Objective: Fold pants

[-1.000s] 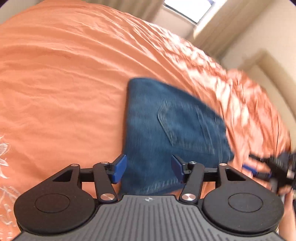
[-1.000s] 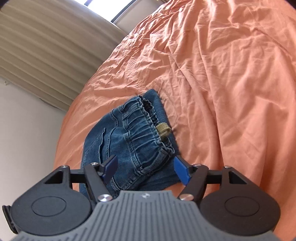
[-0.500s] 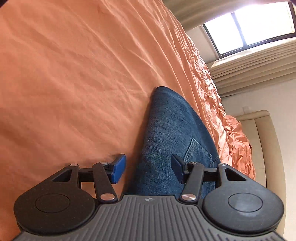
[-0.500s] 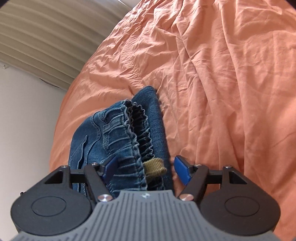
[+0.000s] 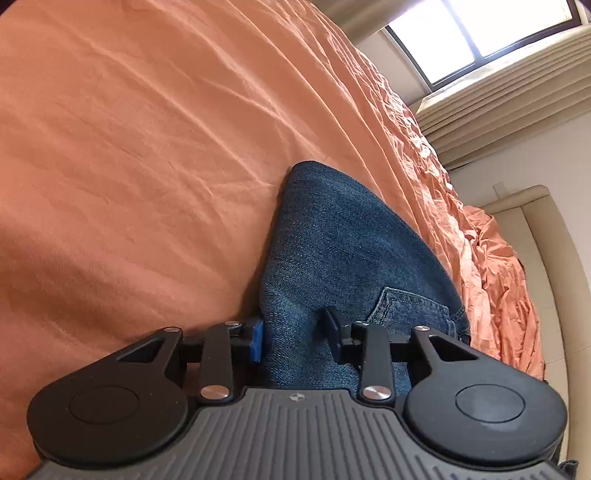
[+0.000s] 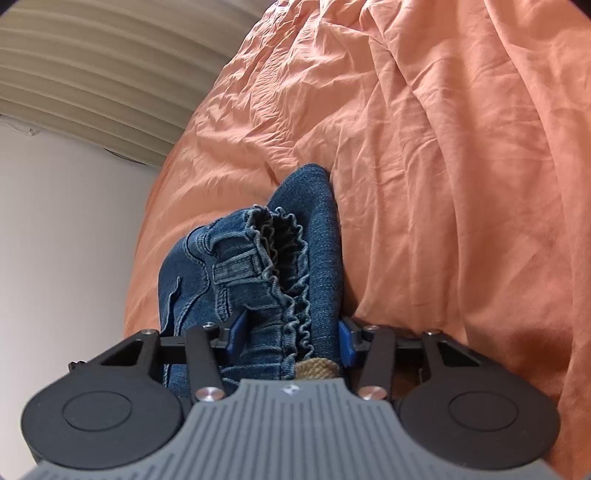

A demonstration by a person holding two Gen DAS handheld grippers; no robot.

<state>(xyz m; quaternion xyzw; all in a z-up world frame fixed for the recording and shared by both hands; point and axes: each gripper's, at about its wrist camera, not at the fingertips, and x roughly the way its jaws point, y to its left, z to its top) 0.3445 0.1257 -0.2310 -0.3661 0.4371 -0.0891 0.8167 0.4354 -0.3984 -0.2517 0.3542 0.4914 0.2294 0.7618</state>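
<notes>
Folded blue denim pants (image 5: pixel 343 254) lie on an orange bedsheet (image 5: pixel 147 147). In the left wrist view my left gripper (image 5: pixel 295 334) straddles the folded edge, its blue pads pressing the denim near a back pocket (image 5: pixel 410 310). In the right wrist view the pants (image 6: pixel 258 266) show their gathered elastic waistband (image 6: pixel 291 291) and a tan drawstring (image 6: pixel 317 367). My right gripper (image 6: pixel 290 334) has both pads against the waistband end, closed on the stacked layers.
The wrinkled orange sheet (image 6: pixel 443 166) spreads all around. A window (image 5: pixel 476 33) with beige curtains (image 5: pixel 498 107) and a cream headboard (image 5: pixel 546 266) lie to the right in the left view. A white wall (image 6: pixel 66 221) borders the bed.
Both grippers moved in onto the pants and narrowed from wide open to pinching the denim. The left one turned from above to along the folded edge.
</notes>
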